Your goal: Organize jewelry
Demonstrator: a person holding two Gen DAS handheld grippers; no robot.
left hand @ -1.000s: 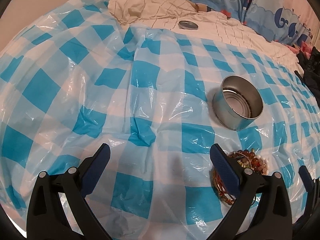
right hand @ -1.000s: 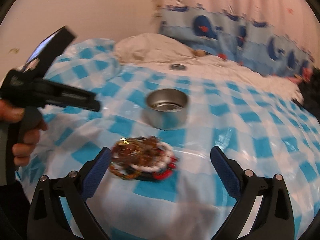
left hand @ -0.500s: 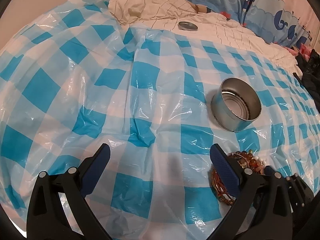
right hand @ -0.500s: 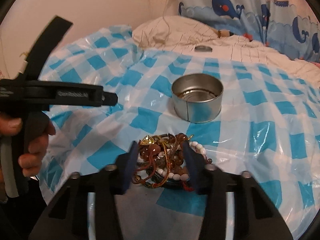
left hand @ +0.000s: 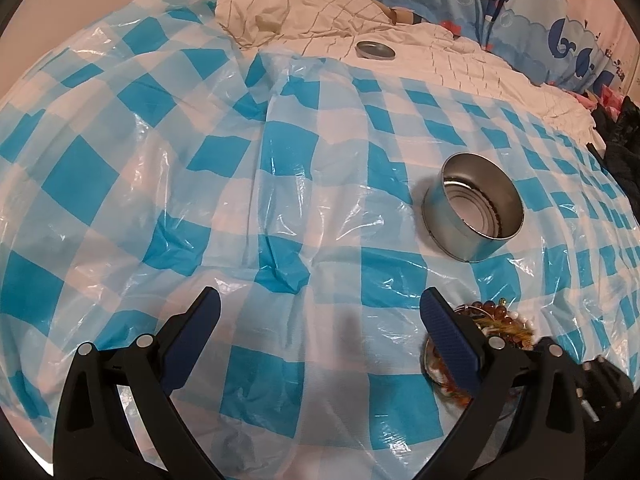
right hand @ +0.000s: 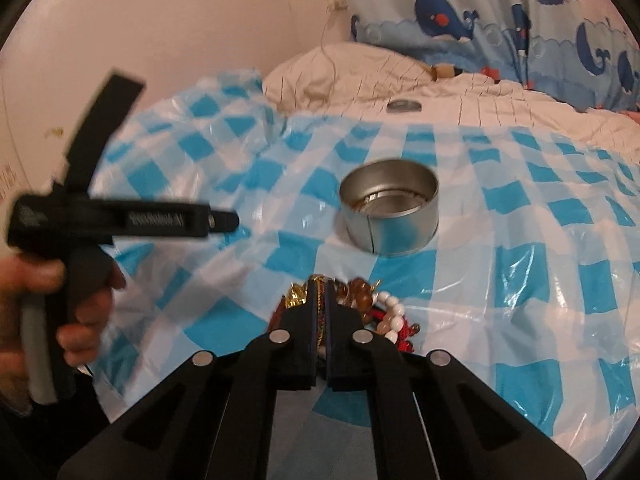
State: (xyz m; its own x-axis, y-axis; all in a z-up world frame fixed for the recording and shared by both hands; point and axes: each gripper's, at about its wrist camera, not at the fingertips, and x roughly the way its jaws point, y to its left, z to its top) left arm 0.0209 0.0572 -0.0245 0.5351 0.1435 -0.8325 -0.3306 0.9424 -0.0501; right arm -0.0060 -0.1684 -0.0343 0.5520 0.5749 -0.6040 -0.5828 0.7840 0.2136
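Note:
A tangled pile of jewelry [right hand: 380,308], with amber, white and red beads and a gold chain, lies on the blue-checked plastic sheet [right hand: 520,240]. My right gripper [right hand: 319,284] is shut on a gold and red strand at the pile's left side. Just beyond the pile stands an open round metal tin [right hand: 390,236], with nothing inside. In the left wrist view the jewelry pile [left hand: 500,320] is partly hidden behind the right finger. My left gripper [left hand: 320,304] hangs open over the bare sheet, left of the pile, with the tin [left hand: 448,236] ahead on the right.
The tin's lid [left hand: 374,49] lies far back on the cream bedding [left hand: 320,12]. Whale-print fabric [right hand: 480,20] lines the back and dark clothes [left hand: 620,140] lie at the right edge. A person's hand [right hand: 84,312] grips the left gripper's handle.
My right gripper moved in over the jewelry pile and its jaws went from wide open to shut on a strand. The left gripper kept still.

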